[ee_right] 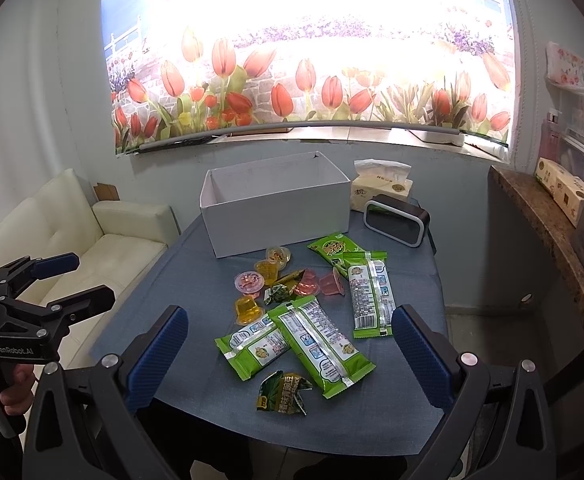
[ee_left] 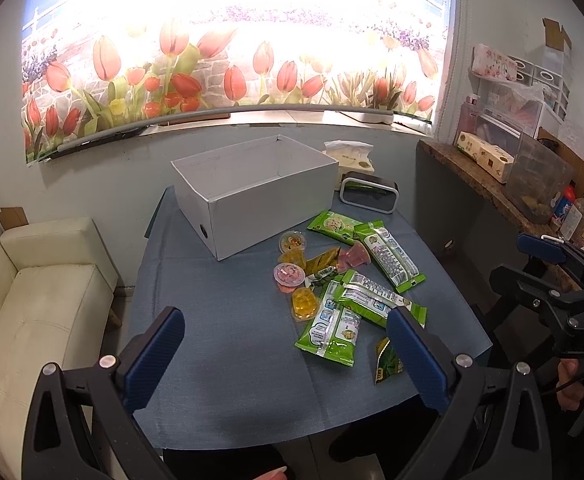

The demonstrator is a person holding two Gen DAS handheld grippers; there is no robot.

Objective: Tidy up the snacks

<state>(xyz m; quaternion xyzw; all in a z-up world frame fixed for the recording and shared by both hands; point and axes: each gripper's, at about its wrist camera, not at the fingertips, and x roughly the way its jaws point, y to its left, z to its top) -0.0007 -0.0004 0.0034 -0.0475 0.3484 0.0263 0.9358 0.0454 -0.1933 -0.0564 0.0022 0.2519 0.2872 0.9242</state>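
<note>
The left gripper (ee_left: 286, 340) hung with its jaws wide apart, holding nothing. The right gripper (ee_right: 290, 340) was likewise spread and bare. Ahead of both, green snack packets (ee_right: 323, 344) and jelly cups (ee_right: 248, 282) lay scattered on the blue tablecloth (ee_right: 196, 272); beyond them stood the white cardboard box (ee_right: 278, 216).

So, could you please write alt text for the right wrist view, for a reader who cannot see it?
The open right gripper hovers above green snack packets and small jelly cups scattered on a blue table. Behind them stands an open white box, whose inside is hidden. The left gripper, also open, is at the left edge.
</note>
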